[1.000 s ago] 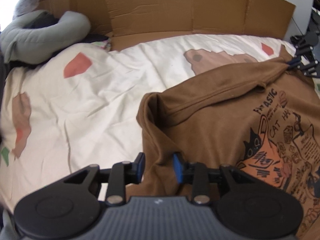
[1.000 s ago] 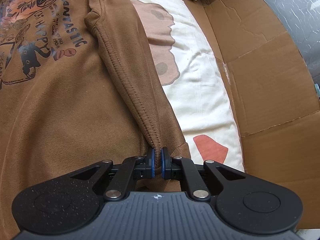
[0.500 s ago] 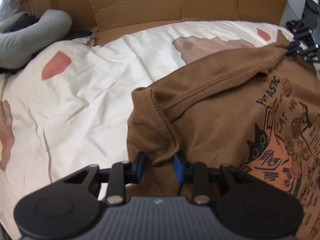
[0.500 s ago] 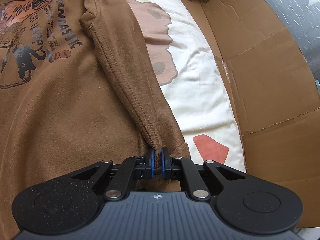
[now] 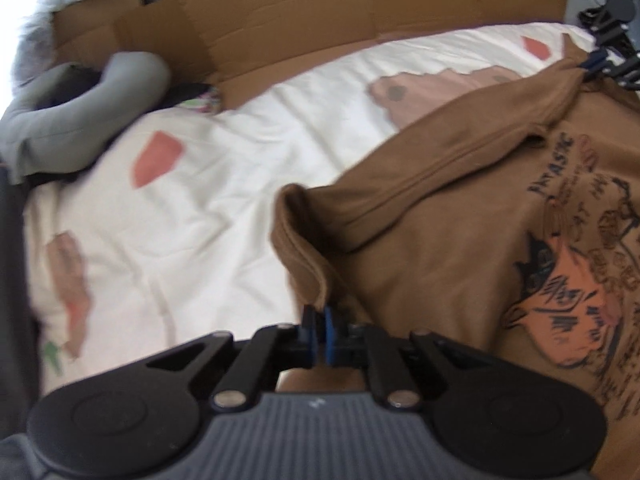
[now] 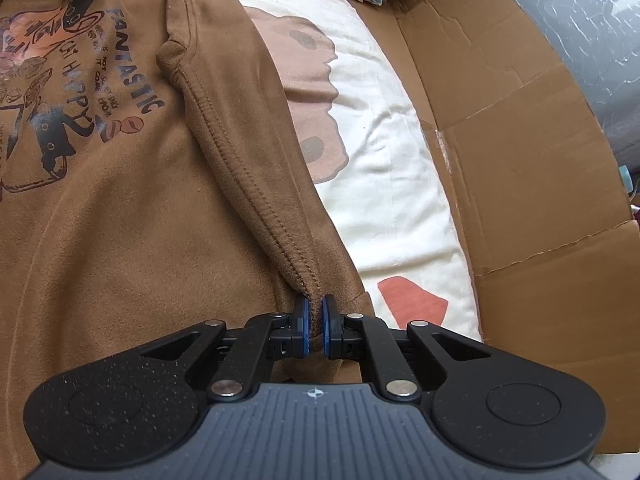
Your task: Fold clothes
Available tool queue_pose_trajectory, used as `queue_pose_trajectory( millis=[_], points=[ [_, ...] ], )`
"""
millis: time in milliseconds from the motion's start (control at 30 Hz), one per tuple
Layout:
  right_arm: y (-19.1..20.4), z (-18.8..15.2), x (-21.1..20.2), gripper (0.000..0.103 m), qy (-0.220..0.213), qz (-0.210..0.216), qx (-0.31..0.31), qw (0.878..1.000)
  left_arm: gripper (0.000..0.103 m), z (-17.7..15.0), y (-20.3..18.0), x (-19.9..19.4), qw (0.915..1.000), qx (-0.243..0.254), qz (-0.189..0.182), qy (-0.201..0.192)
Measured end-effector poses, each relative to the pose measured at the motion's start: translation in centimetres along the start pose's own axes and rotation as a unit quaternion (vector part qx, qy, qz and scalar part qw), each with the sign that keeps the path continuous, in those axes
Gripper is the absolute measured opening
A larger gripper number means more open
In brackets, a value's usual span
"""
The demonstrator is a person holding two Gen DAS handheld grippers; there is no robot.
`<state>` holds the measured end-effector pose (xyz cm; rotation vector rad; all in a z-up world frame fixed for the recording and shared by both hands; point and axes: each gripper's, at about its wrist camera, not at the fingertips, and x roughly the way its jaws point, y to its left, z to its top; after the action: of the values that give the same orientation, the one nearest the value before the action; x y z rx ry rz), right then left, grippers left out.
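Brown sweatshirt lies spread on the bed's cream patterned sheet, its cat print facing up. The left gripper has just been closing its jaws and now pinches a folded edge of the fabric. The right gripper has its jaws pressed together on a stitched hem of the same garment. Cardboard panels edge the bed, with a grey cushion beside them.

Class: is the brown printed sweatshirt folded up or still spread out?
Mostly spread: brown printed sweatshirt lies print-up on the sheet, one sleeve laid across it.
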<state>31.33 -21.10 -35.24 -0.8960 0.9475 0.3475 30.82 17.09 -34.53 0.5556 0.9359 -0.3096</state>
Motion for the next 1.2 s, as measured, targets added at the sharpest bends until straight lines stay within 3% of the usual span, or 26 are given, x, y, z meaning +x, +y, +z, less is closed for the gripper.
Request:
queue_pose_trajectory(
  millis=[233, 433, 900, 1200],
  points=[
    [-0.2, 0.1, -0.8, 0.005, -0.002, -0.008, 0.009, 1.0, 0.004, -0.7, 3.3, -1.2, 0.9962, -0.022, 0.084, 0.01],
    [-0.8, 0.6, -0.8, 0.005, -0.001, -0.022, 0.017, 1.0, 0.004, -0.2, 4.1, -1.0, 0.9922, -0.024, 0.122, 0.008],
    [-3.7, 2.8, 1.4, 0.004, 0.01, -0.052, 0.05, 0.997, 0.004, 1.5, 6.2, 1.7, 0.987, -0.038, 0.156, 0.003],
    [-7.6, 4.3, 4.3, 0.003, 0.013, -0.048, 0.121, 0.991, 0.004, 3.4, 7.5, 4.4, 0.9849, -0.054, 0.164, 0.009]
  ],
)
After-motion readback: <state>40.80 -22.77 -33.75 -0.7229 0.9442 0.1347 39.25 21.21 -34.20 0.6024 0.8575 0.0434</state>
